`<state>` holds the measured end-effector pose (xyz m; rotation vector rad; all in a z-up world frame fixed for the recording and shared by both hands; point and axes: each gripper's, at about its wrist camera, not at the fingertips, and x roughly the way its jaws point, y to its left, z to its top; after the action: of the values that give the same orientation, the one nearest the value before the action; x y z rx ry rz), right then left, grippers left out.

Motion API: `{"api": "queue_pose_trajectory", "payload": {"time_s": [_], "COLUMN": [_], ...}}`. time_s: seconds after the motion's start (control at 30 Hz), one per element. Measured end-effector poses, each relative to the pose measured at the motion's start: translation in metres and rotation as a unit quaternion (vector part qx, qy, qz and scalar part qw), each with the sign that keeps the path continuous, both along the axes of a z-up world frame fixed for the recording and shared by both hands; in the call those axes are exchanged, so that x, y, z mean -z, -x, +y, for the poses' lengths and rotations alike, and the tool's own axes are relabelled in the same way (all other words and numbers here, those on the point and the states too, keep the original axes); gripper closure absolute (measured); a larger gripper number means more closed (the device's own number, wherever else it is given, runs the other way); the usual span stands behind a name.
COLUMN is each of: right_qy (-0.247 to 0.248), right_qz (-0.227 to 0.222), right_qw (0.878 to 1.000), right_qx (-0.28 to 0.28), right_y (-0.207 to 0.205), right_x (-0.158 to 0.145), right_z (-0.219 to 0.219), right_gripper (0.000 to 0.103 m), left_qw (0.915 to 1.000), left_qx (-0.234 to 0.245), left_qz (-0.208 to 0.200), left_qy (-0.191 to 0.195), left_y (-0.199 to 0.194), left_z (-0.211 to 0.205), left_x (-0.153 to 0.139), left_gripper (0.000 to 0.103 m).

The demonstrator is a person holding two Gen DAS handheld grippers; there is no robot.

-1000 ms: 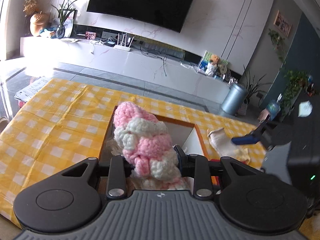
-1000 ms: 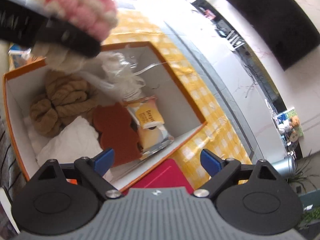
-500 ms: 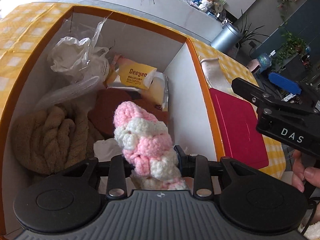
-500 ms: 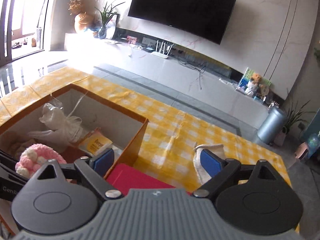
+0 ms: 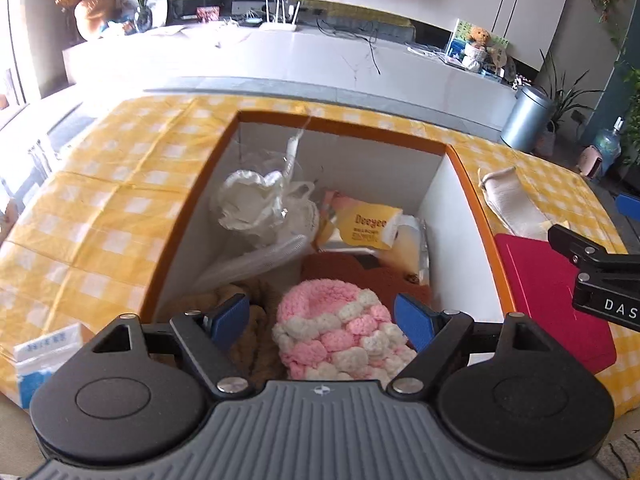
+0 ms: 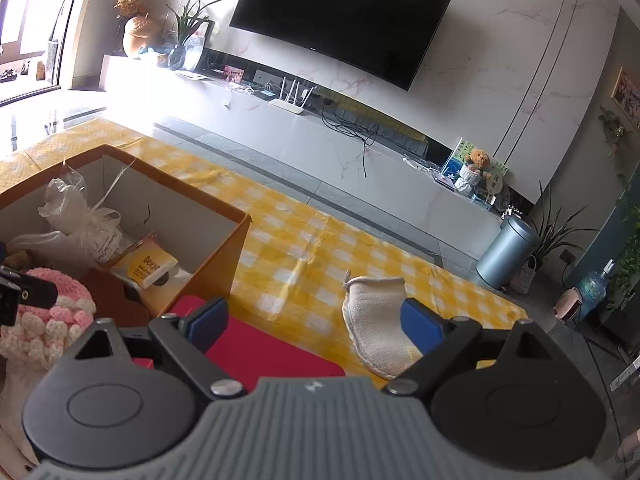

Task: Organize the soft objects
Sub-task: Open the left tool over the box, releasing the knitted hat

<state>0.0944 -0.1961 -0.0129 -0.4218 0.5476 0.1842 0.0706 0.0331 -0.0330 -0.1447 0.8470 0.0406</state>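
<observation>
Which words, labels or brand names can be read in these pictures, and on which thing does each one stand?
"Deeyeo": on the yellow packet inside the orange box.
"DAS": white letters on the right tongs, cut off by the picture's edge.
Blue-and-white packet at the table's edge: print too blurred to read.
Clear bag's label: script too small to read.

The near end of the pink and white knit (image 5: 336, 332) disappears behind the left gripper's (image 5: 322, 318) body, so its full length cannot be told. The tan rope-like bundle (image 5: 248, 300) shows only in slivers behind the blue pad (image 5: 230, 316). The right gripper (image 5: 592, 276) is cut by the frame's right edge. The red lid's (image 6: 264, 348) near part is hidden. Small print on the yellow packet (image 5: 368, 228) is unreadable.
</observation>
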Motion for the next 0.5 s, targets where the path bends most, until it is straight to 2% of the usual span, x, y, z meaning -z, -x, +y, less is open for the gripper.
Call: {"api": "queue_pose_trajectory", "payload": {"time_s": [0.1,0.3,0.4,0.5], "right_qy": [0.007,0.03,0.026,0.022], "right_qz": [0.007,0.023,0.02,0.011], "right_qw": [1.0,0.999,0.999,1.0], "right_qx": [-0.002,0.0,-0.001,-0.005], "right_y": [0.001,0.0,0.002,0.004], "right_x": [0.002,0.01,0.006,-0.002], "right_z": [0.002,0.005,0.002,-0.006], "right_gripper": [0.012,0.012,0.012,0.012], "left_qw": [0.9982,0.9938,0.9917,0.9882], "left_qx": [-0.021,-0.017,-0.008,0.023], "left_qz": [-0.047,-0.086,-0.105,-0.141], "left_qy": [-0.031,-0.069,-0.074,-0.056], "left_y": [0.013,0.019,0.021,0.025], "left_z": [-0.003,-0.009,-0.011,-0.011], "left_x": [-0.014,-0.032,-0.038,-0.044], "left_gripper": [0.006,0.006,0.006,0.006]}}
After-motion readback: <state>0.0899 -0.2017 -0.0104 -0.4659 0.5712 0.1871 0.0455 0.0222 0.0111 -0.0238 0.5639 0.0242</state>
